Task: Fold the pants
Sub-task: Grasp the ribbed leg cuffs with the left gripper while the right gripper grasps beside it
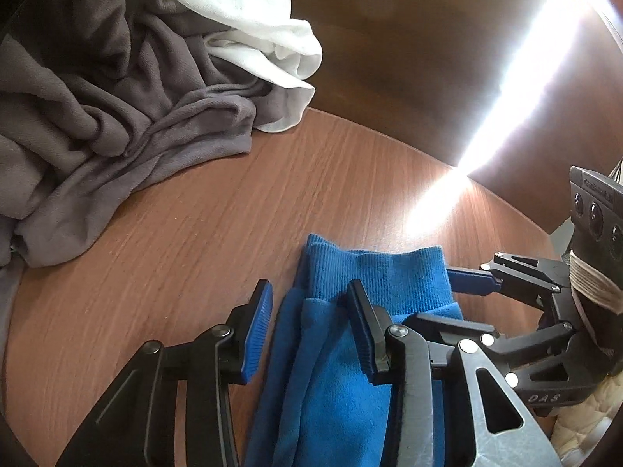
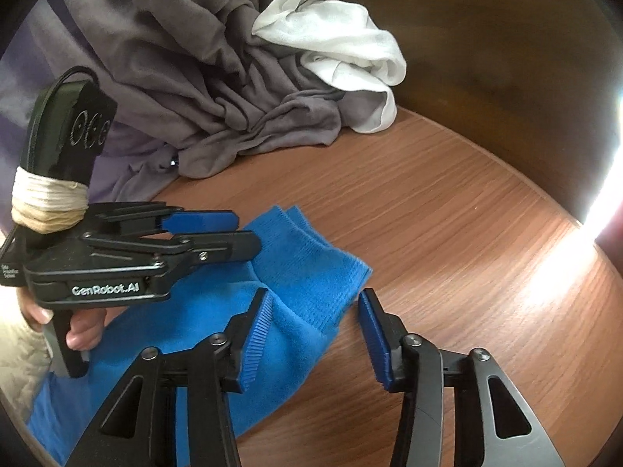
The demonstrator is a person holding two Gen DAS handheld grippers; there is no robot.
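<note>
The blue pants lie on the wooden table, their ribbed cuffs pointing away from me. My left gripper is open, its fingers straddling the left side of the leg just behind the cuffs. In the right wrist view the pants lie at lower left with the cuffs at centre. My right gripper is open around the right edge of the leg just behind the cuff. The left gripper also shows there, over the leg's left side.
A heap of grey cloth with a white cloth on it lies at the table's far left; it also shows in the right wrist view. A dark wooden wall stands behind. A bright light strip glares at right.
</note>
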